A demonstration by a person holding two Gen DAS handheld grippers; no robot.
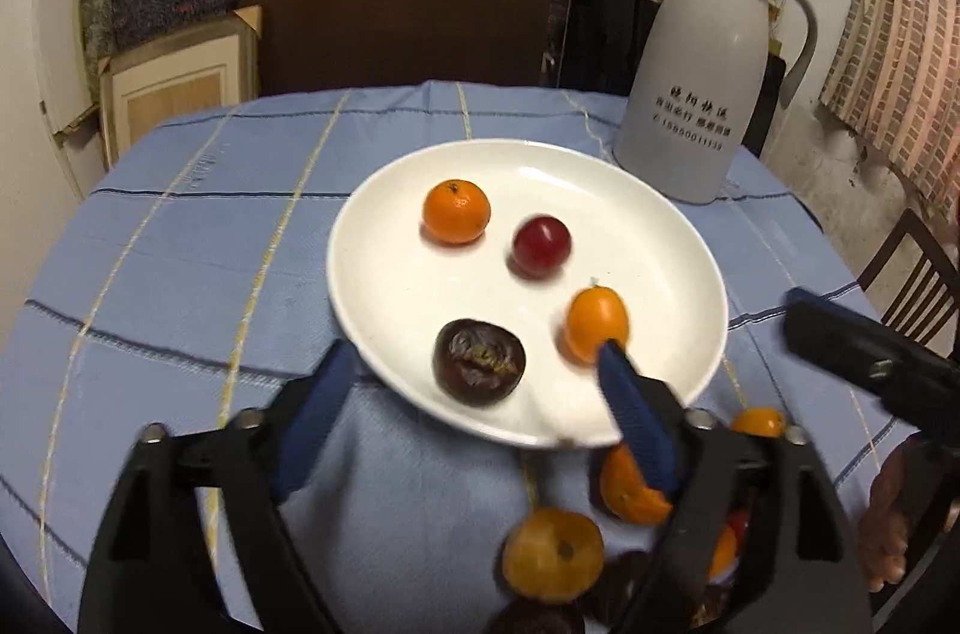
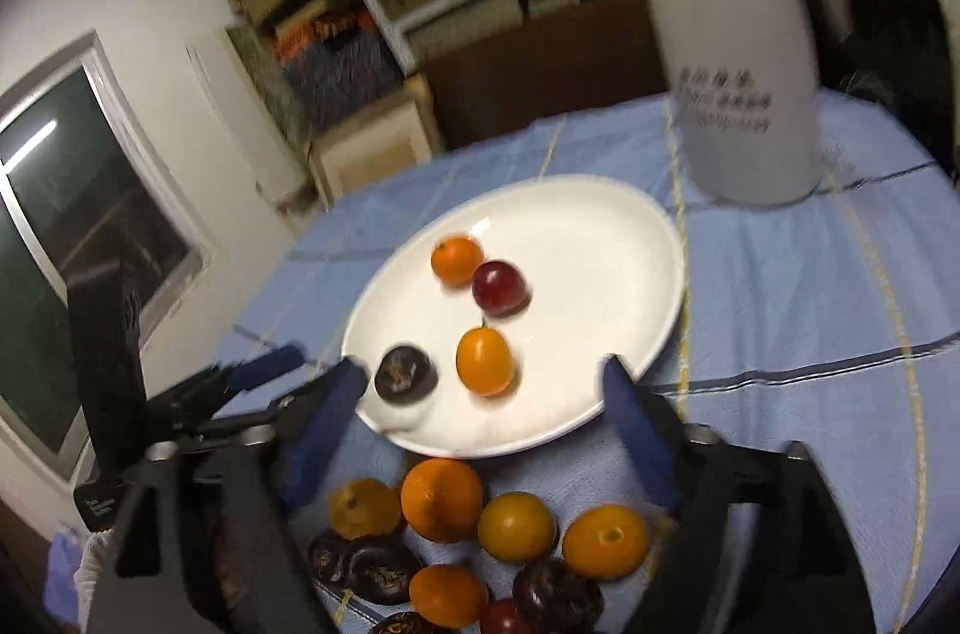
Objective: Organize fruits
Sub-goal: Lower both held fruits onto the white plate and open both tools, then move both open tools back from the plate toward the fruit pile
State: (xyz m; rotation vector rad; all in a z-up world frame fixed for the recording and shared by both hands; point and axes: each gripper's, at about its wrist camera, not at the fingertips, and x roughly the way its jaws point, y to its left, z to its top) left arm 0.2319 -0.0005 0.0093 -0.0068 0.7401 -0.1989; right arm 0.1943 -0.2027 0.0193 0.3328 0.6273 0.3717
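A white plate sits on the blue checked tablecloth and holds a small orange, a red fruit, an oval kumquat and a dark wrinkled fruit. My left gripper is open and empty above the plate's near edge, with the dark fruit between its fingers. My right gripper is open and empty over the plate, above a pile of loose oranges and dark fruits on the cloth. The right gripper also shows at the right of the left wrist view.
A tall white thermos jug stands behind the plate at the right. Shelves of stacked goods and cardboard boxes fill the back wall. A wooden chair stands at the table's right. A window is at the left.
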